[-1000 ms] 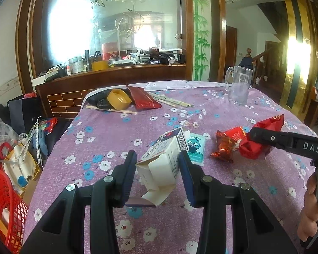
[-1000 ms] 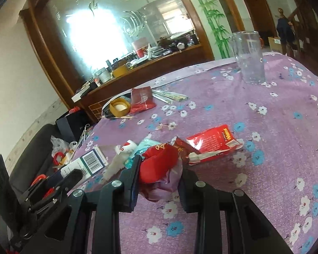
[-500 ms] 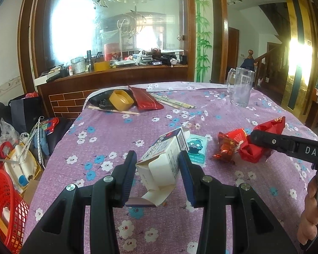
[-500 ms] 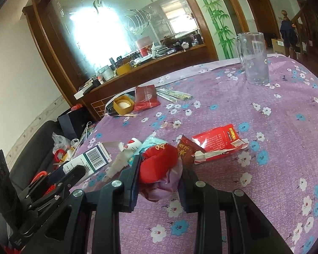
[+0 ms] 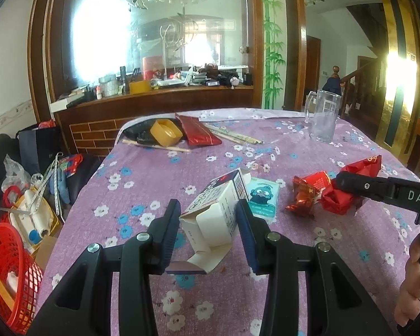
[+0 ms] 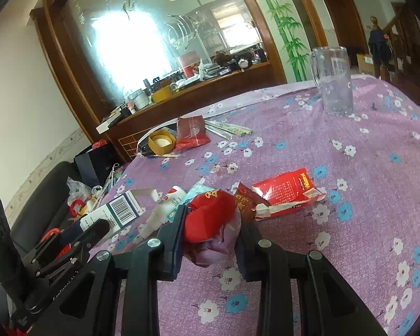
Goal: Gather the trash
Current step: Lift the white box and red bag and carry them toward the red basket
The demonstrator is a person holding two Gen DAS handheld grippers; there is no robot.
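My left gripper [image 5: 208, 215] is shut on an opened white carton [image 5: 215, 212] with a barcode, held just above the purple flowered tablecloth [image 5: 159, 176]. The carton also shows in the right wrist view [image 6: 117, 212]. My right gripper [image 6: 210, 224] is shut on a crumpled red wrapper [image 6: 210, 215] with a fold of pale purple film under it; it shows at the right of the left wrist view [image 5: 347, 193]. On the cloth lie a red snack packet [image 6: 288, 190], a dark red foil wrapper [image 5: 302, 196] and a teal tissue pack [image 5: 263, 198].
A glass mug [image 5: 323, 119] stands at the far right. A yellow tape roll [image 5: 165, 131], red pouch [image 5: 198, 131] and chopsticks [image 5: 232, 135] lie at the far edge. A red basket [image 5: 5, 274] and clutter sit left of the table.
Both grippers keep their hold. The views have shifted slightly; the right gripper and its wrapper have drifted a little relative to the table.
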